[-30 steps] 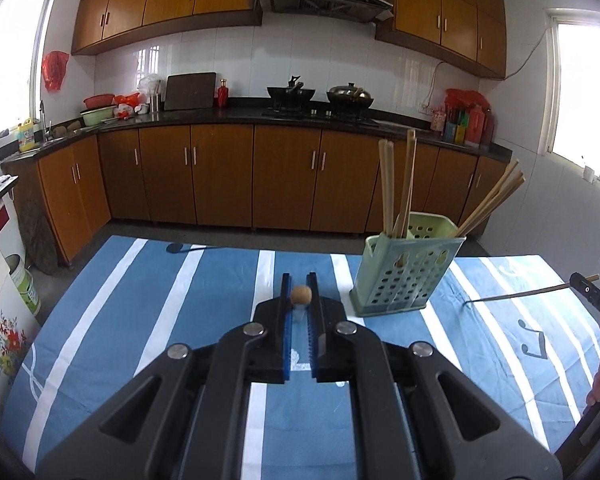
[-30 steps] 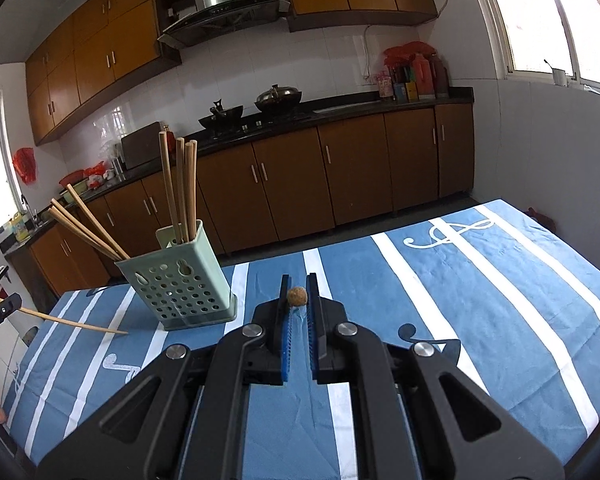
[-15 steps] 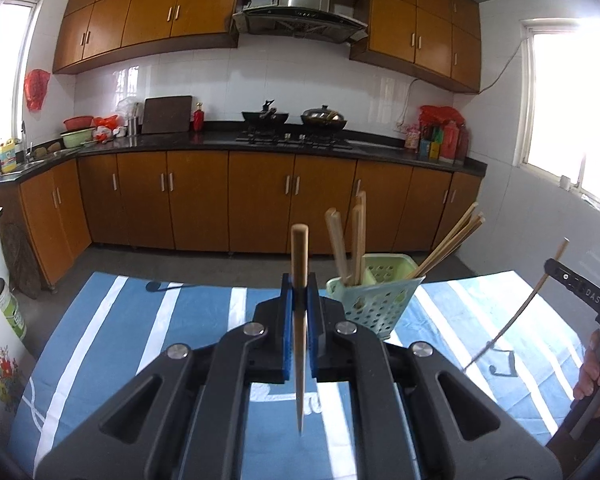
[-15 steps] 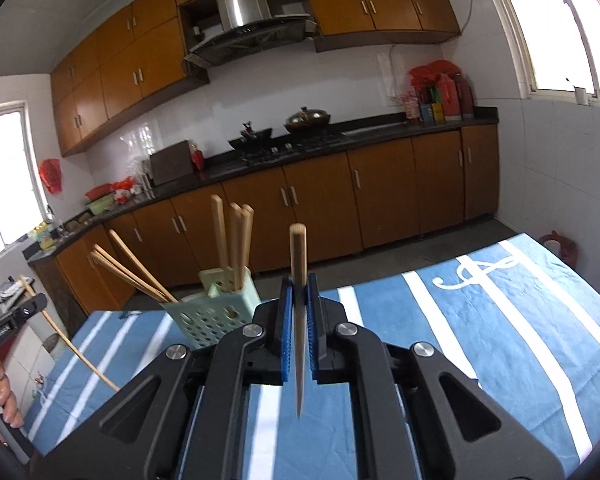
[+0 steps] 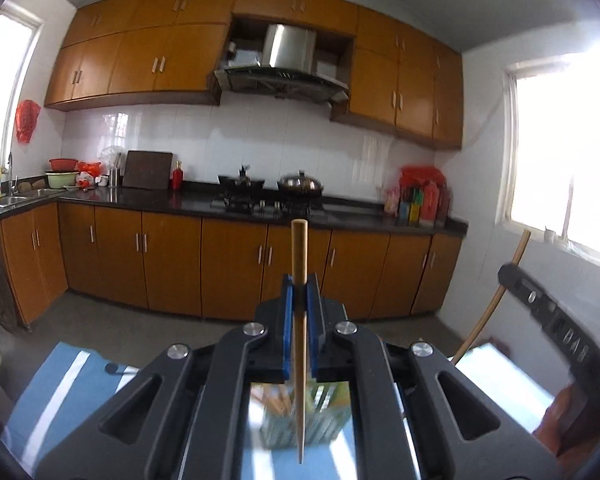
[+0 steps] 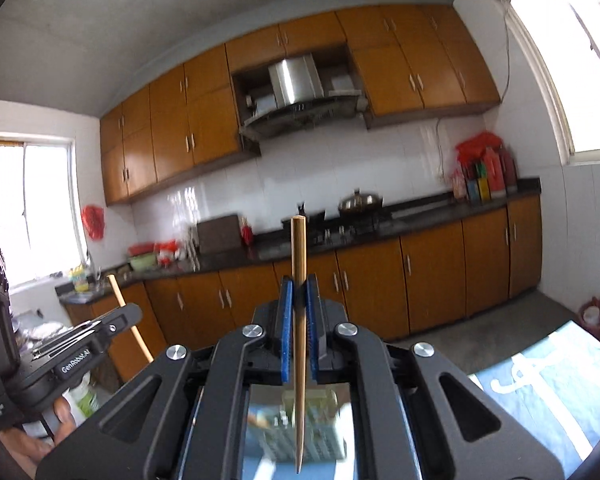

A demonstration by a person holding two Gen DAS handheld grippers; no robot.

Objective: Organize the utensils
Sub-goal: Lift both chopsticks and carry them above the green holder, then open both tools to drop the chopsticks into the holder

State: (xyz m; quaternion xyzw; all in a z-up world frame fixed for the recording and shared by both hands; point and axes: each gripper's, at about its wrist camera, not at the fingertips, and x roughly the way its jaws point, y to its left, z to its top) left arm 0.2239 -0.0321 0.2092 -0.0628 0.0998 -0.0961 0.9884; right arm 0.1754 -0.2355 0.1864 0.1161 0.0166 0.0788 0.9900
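Note:
My left gripper (image 5: 300,300) is shut on a wooden chopstick (image 5: 299,344) held upright, tip down. Its tip hangs over the green perforated holder (image 5: 306,420), which shows blurred below the gripper with several chopsticks in it. My right gripper (image 6: 299,300) is shut on another wooden chopstick (image 6: 299,340), also upright, tip down over the same holder (image 6: 300,428). Each gripper shows at the edge of the other's view, the right one (image 5: 548,312) and the left one (image 6: 84,344), each with its chopstick.
The table has a blue cloth with white stripes (image 5: 64,388), also in the right wrist view (image 6: 548,400). Behind it run brown kitchen cabinets (image 5: 172,264) and a black counter with a stove (image 5: 260,202). A window (image 5: 568,148) is at the right.
Both grippers have risen and tilted up, so the chopsticks turned from pointing at the camera to upright. The holder went from ahead on the table to beneath both grippers.

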